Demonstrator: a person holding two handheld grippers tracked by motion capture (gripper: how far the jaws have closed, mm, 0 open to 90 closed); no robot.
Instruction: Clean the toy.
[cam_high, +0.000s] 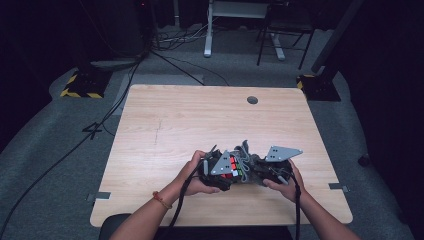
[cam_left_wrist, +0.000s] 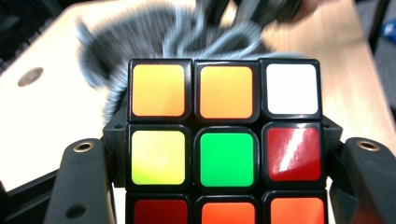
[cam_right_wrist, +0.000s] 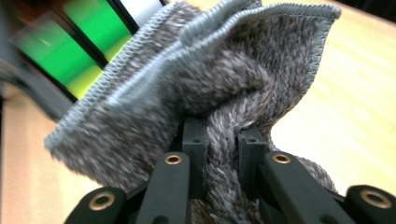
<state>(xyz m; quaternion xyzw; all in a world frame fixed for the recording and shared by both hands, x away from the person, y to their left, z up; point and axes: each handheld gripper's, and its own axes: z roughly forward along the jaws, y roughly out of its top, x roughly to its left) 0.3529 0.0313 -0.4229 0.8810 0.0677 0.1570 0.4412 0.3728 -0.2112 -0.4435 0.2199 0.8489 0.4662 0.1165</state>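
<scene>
Item one, left: my left claw (cam_high: 223, 172), near edge of the bench (cam_high: 165, 125), clamped on a puzzle cube (cam_high: 233, 167). From the high view the cube is a small patch of red, white and green stickers under the claw's grey plate. The left claw view gives the detail: the cube (cam_left_wrist: 226, 144) sits between the two black jaws, which press on its sides. Stickers on the facing side, black-framed: orange, orange, white along the top row; yellow, green, red across the middle; red, orange, orange at the bottom, partly cut off. The red middle-row sticker carries a glare streak.

Item two, middle: a grey knitted cloth (cam_high: 246, 159), touching the cube on its right side. In the left claw view it is a blurred grey mass (cam_left_wrist: 154, 42) behind the cube.

Item three, right: my right claw (cam_high: 261, 175), pinching the cloth. The right claw view shows what the others lack: the cloth (cam_right_wrist: 210, 88) is speckled grey with a paler stitched hem, bunched and twisted where my jaws squeeze it, with green and white cube stickers (cam_right_wrist: 77, 46) at far left.
</scene>
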